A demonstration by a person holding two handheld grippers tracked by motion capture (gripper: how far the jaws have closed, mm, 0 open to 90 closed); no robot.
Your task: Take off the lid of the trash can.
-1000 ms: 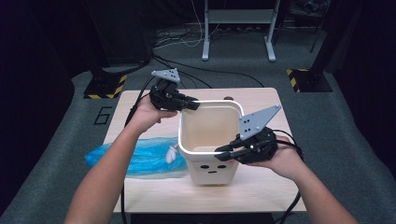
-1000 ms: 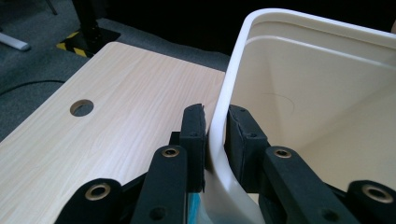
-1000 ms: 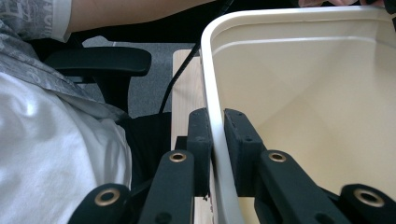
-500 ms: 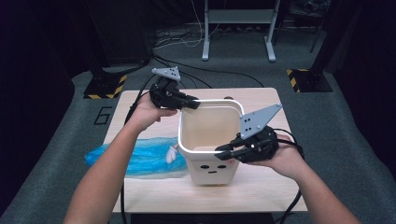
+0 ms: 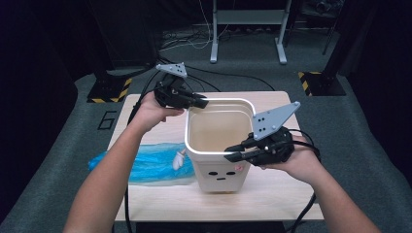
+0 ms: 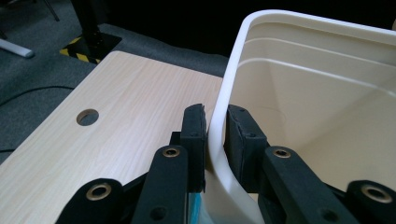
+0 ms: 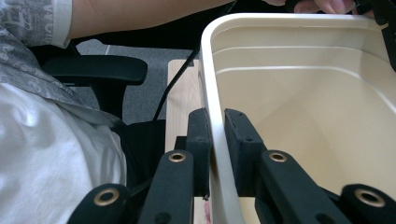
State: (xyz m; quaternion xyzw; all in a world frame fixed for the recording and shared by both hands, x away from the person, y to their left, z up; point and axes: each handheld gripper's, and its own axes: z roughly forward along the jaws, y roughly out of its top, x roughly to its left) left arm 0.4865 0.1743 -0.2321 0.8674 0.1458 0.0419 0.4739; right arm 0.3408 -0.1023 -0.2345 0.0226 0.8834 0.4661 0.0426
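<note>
A cream plastic bin [image 5: 218, 170] with a small face on its front stands upright and empty in the middle of the wooden table [image 5: 277, 194]. My left gripper [image 5: 201, 103] is shut on the bin's far left rim. In the left gripper view its pads [image 6: 194, 126] press the rim of the bin [image 6: 327, 93] from both sides. My right gripper [image 5: 231, 153] is shut on the near right rim. In the right gripper view, one jaw of the right gripper [image 7: 217, 128] is inside the bin [image 7: 303, 93] and the other outside.
A crumpled blue plastic bag [image 5: 145, 162] with a white bit on it lies on the table left of the bin. The tabletop has a round hole [image 6: 87, 116]. A metal stand [image 5: 248, 29] is on the floor behind the table, and a black chair armrest [image 7: 93, 70] is near the person.
</note>
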